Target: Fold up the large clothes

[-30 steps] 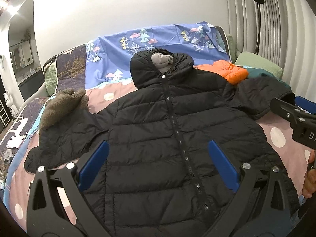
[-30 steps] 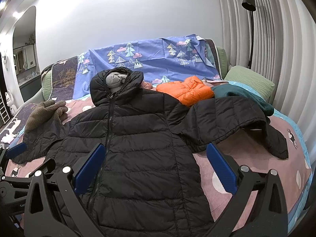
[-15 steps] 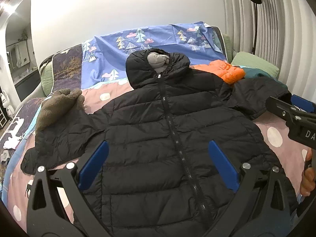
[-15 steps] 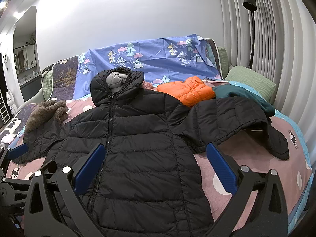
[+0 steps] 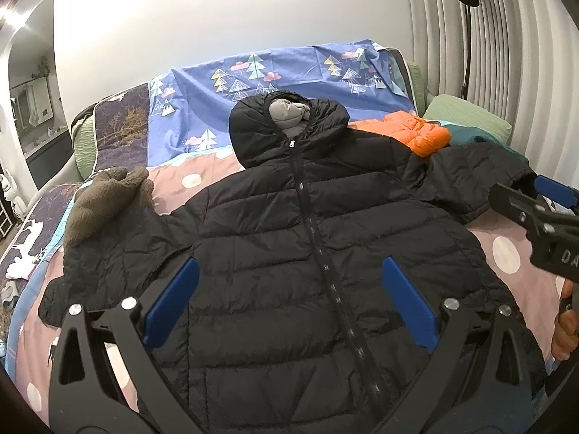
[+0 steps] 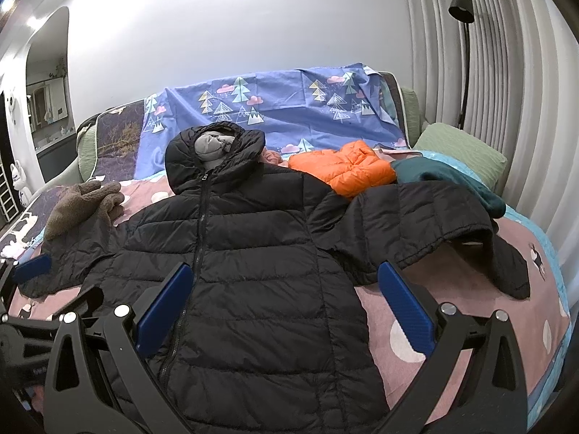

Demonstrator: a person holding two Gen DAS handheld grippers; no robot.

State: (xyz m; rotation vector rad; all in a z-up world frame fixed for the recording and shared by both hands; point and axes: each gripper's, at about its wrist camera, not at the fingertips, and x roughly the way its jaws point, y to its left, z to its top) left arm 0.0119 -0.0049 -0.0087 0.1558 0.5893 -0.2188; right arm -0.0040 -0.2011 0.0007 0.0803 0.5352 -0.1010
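A large black hooded puffer jacket (image 5: 296,253) (image 6: 246,260) lies face up and zipped on the bed, hood toward the headboard, both sleeves spread out. Its right sleeve (image 6: 434,224) humps up over the pink spread; the left sleeve (image 5: 108,253) reaches the bed's left side. My left gripper (image 5: 289,300) hovers open over the jacket's lower front, holding nothing. My right gripper (image 6: 282,303) is open too, above the jacket's lower right side. The right gripper's body (image 5: 535,224) shows at the right edge of the left wrist view, with a hand (image 5: 564,329) below it.
An orange puffer jacket (image 6: 343,170) and a teal garment (image 6: 452,181) lie behind the right sleeve. A brown fleece item (image 5: 105,199) rests by the left sleeve. A green pillow (image 6: 463,152), blue tree-print sheet (image 6: 275,108) and floor lamp (image 6: 463,36) stand at the back.
The left gripper's view has drifted slightly left and tilted, so the jacket sits a bit further right and lower. The right gripper has barely moved. Both stay open.
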